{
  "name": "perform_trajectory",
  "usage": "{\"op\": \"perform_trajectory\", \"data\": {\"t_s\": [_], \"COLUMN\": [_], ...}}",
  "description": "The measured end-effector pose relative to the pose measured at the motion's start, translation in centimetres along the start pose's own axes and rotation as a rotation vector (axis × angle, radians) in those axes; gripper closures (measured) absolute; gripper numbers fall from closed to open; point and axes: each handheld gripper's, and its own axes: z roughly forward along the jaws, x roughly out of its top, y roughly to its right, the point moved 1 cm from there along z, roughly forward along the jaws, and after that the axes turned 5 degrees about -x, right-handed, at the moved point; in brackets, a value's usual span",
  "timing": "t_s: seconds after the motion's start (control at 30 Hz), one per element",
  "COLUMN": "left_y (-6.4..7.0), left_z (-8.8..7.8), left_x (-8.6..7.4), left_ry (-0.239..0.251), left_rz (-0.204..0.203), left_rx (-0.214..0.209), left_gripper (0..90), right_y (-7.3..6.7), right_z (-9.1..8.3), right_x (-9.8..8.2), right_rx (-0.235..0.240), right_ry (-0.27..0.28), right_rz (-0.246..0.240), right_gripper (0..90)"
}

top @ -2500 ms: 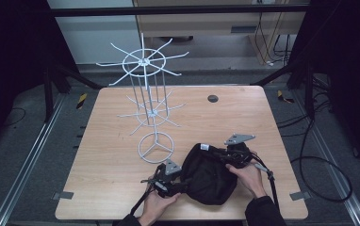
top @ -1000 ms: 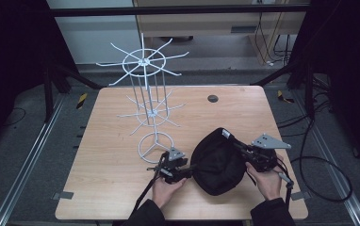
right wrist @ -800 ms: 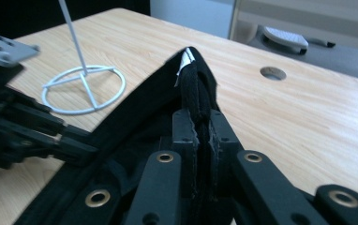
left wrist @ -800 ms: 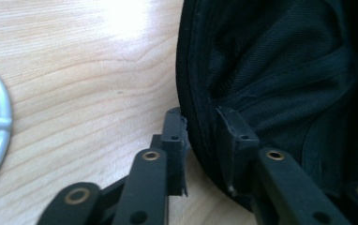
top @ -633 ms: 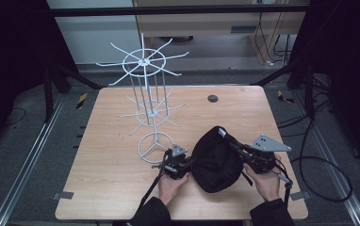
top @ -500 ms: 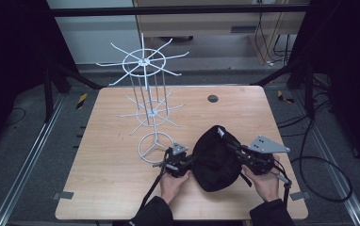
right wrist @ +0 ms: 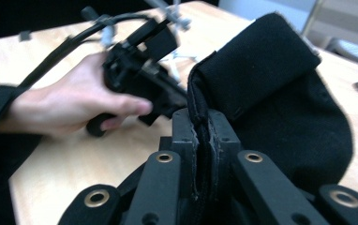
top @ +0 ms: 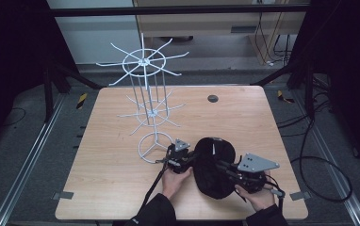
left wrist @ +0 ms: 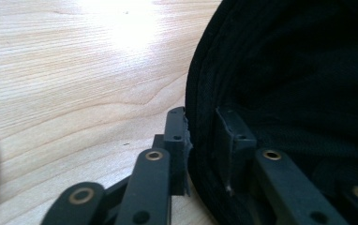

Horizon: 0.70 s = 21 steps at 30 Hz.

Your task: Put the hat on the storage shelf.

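Wooden table (top: 102, 188): both grippers hold a black cap (top: 213, 165) beside a wire rack (top: 145, 103). Right gripper (right wrist: 200, 126) is clamped on the rim; left gripper (left wrist: 200, 136), its jaws just reopening slightly, should bite firmly before lifting

Black cap (top: 214, 167), white wire rack (top: 149, 101), light wood-grain table (top: 102, 155), black hand-held grippers

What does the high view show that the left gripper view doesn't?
High view alone: the wire rack, the right hand-held gripper at the hat's right side, both hands and the whole table.

Left gripper view alone: the left hand-held gripper close up, one jaw outside and one inside the hat's edge, with the fabric between them.

Both: the black hat and the wooden tabletop.
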Motion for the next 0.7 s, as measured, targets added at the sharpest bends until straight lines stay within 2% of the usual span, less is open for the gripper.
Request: {"op": "perform_trajectory", "data": {"t_s": [0.17, 0.23, 0.33, 0.37, 0.43, 0.47, 0.5, 0.57, 0.63, 0.7], "left_y": [-0.3, -0.4, -0.3, -0.3, -0.1, -0.1, 0.5, 1.1, 1.5, 2.8], "left_z": [-0.7, -1.4, -3.1, -3.1, -4.8, -4.8, -6.1, -7.1, -7.5, -8.3], "left_x": [0.0, -0.1, 0.0, 0.0, 0.1, 0.1, 0.2, 0.4, 0.5, 0.9], "left_ry": [-0.011, -0.008, 0.002, 0.002, 0.01, 0.01, 0.029, 0.045, 0.056, 0.074], "left_rz": [0.023, 0.011, 0.03, 0.03, 0.047, 0.047, 0.053, 0.064, 0.069, 0.096], "left_rx": [-0.019, -0.032, -0.042, -0.042, -0.059, -0.059, -0.073, -0.099, -0.113, -0.141], "left_gripper": [65.1, 61.7, 57.4, 56.0, 54.4, 53.6, 53.5, 53.9, 53.7, 52.5], "right_y": [-1.4, -1.8, -2.2, -2.2, -2.4, -2.4, -2.4, -2.4, -2.5, -2.6], "right_z": [0.1, 0.2, 0.3, 0.3, 0.4, 0.4, 0.4, 0.4, 0.5, 0.5], "right_x": [-0.6, -0.9, -1.3, -1.3, -1.5, -1.5, -1.5, -1.6, -1.6, -1.7], "right_rx": [0.018, 0.02, 0.011, 0.011, 0.01, 0.01, 0.007, 0.005, 0.01, 0.011], "right_ry": [-0.047, -0.075, -0.107, -0.107, -0.115, -0.115, -0.119, -0.12, -0.122, -0.127], "right_rz": [-0.022, -0.032, -0.043, -0.043, -0.043, -0.043, -0.041, -0.039, -0.039, -0.039], "right_gripper": [83.3, 83.1, 82.6, 82.6, 82.2, 82.2, 81.8, 81.1, 80.3, 79.8]}}
